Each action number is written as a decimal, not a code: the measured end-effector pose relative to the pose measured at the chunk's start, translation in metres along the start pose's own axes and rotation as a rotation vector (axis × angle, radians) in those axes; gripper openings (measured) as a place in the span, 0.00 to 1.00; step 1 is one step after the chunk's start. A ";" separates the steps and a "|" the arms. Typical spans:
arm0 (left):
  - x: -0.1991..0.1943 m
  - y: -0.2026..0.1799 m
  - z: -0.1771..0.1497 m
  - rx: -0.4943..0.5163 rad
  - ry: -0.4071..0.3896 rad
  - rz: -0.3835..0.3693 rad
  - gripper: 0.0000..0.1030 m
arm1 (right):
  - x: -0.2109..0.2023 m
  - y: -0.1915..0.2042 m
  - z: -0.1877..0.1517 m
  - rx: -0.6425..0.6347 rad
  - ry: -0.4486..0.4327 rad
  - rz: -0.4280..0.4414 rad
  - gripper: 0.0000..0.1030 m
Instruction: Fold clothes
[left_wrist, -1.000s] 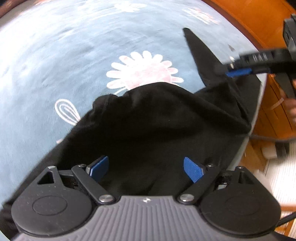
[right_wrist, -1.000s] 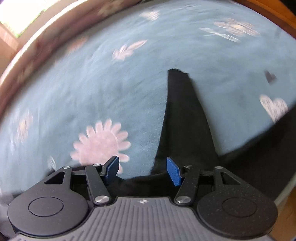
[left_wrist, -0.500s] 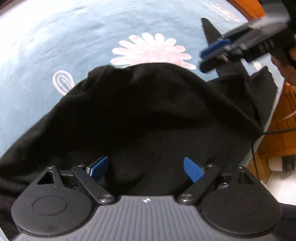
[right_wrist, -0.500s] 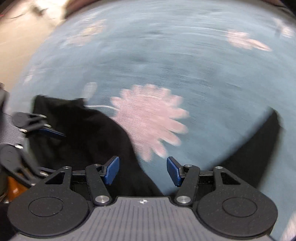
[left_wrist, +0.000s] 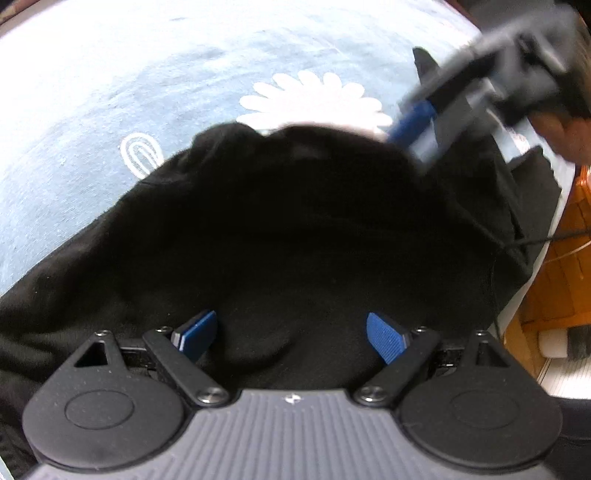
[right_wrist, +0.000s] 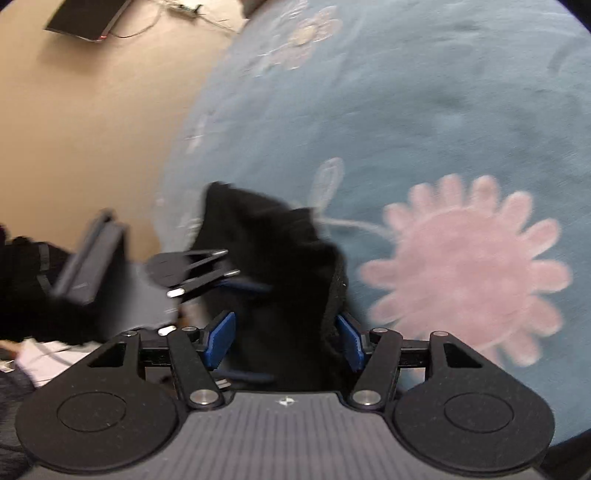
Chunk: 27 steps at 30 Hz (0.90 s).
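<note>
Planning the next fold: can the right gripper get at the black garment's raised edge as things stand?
Probably yes. The right gripper is open with the garment already between its fingers, nothing blocking; the left gripper is off to the side.

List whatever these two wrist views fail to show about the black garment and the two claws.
- Left wrist view: the black garment runs under the left claw, hiding its near hem; no folds read in the dark cloth.
- Left wrist view: the right claw is motion-blurred, so its contact with the cloth is unclear.
- Right wrist view: the garment fills the right claw, covering part of one blue pad.
- Neither view shows the garment type.
</note>
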<state>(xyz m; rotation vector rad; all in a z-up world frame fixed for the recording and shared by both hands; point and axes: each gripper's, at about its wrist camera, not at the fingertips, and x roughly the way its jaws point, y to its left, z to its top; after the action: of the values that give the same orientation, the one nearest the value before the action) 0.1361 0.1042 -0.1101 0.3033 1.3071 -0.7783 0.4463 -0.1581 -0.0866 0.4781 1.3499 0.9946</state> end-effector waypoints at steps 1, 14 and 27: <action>-0.004 0.001 0.000 -0.002 -0.022 0.004 0.86 | 0.004 0.004 -0.002 -0.004 0.018 0.020 0.66; 0.008 -0.015 -0.026 0.273 -0.011 0.092 0.93 | 0.028 0.016 -0.018 -0.032 0.093 -0.067 0.68; 0.006 -0.021 -0.022 0.191 -0.021 0.055 0.94 | 0.060 0.053 0.026 -0.447 -0.003 -0.367 0.35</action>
<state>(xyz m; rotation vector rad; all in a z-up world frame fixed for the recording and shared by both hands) 0.1063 0.1009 -0.1175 0.4809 1.2020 -0.8588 0.4490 -0.0748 -0.0746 -0.1035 1.1153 0.9476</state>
